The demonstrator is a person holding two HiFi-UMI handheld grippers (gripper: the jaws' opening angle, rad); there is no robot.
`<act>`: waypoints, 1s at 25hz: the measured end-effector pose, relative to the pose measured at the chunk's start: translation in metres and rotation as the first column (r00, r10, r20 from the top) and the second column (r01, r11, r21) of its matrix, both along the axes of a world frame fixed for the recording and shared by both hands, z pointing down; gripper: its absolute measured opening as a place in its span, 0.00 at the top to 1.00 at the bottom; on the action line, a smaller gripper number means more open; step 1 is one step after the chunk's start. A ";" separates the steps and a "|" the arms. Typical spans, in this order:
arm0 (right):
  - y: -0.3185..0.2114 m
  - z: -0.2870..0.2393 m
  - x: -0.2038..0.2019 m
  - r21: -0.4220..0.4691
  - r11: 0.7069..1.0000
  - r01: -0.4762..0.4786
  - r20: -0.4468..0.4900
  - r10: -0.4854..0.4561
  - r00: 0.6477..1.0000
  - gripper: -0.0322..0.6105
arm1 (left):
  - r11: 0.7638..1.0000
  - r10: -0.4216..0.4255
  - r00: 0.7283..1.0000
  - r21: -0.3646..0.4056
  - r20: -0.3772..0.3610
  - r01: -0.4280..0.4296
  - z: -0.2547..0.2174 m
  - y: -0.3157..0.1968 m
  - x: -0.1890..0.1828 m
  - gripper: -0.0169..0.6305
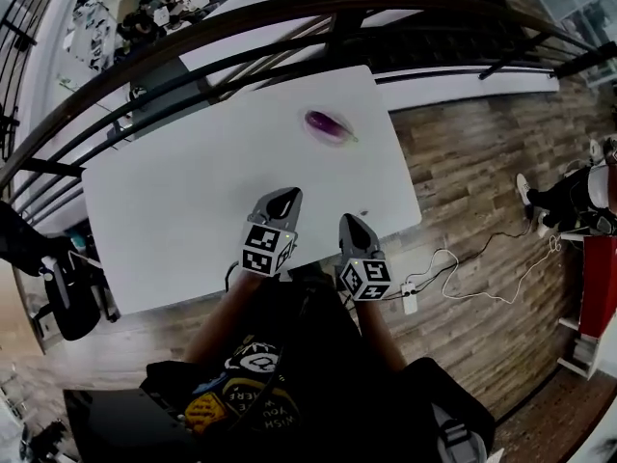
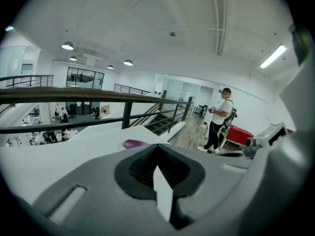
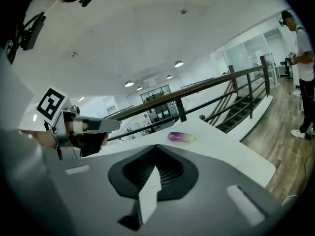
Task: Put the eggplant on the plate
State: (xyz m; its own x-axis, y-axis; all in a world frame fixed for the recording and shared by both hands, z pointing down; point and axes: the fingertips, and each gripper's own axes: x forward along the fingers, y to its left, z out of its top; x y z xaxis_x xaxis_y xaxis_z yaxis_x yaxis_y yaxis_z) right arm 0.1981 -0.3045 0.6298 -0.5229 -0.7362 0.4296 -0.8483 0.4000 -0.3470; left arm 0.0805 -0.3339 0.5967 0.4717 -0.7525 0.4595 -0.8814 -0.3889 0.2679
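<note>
Setting: a white table is standing on a wood floor beside a dark railing on an upper level of a bright hall.
Eggplant: the purple eggplant is lying on its side near the table's far right corner, well apart from both grippers.
Plate: a pale round plate seems to be sitting under the eggplant, though it is barely showing against the white top.
Left gripper: the left gripper is hovering over the near edge of the table, its jaws pressed together with nothing between them.
Right gripper: the right gripper is hanging just beside it, also closed and empty.
Background: a white cable is trailing across the floor, and a person is standing far off.
</note>
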 end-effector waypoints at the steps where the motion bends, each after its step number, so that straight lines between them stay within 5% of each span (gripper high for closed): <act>1: 0.007 -0.004 0.001 0.005 1.000 -0.008 0.012 0.008 1.000 0.95 | 1.000 0.019 1.000 0.006 -0.001 -0.019 -0.003 0.004 0.007 0.97; 10: 0.047 -0.047 -0.008 0.112 0.985 -0.133 0.042 0.129 0.991 0.95 | 0.977 0.185 0.983 0.111 -0.002 -0.183 -0.041 0.057 0.014 0.97; 16: 0.085 -0.074 -0.036 0.196 0.968 -0.156 -0.007 0.161 0.987 0.95 | 0.963 0.202 0.979 0.180 0.005 -0.200 -0.061 0.098 -0.008 0.97; 25: 0.137 -0.086 -0.058 0.214 0.961 -0.178 -0.005 0.183 0.983 0.95 | 0.966 0.200 0.980 0.170 -0.015 -0.195 -0.057 0.143 -0.024 0.97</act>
State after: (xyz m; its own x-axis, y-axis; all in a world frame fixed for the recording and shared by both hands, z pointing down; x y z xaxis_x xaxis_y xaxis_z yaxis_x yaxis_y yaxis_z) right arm 0.1396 -0.1673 0.5436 -0.3647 -0.8926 0.2649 -0.9201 0.3019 -0.2495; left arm 0.0562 -0.1907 0.5400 0.6308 -0.7076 0.3183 -0.7749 -0.5958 0.2110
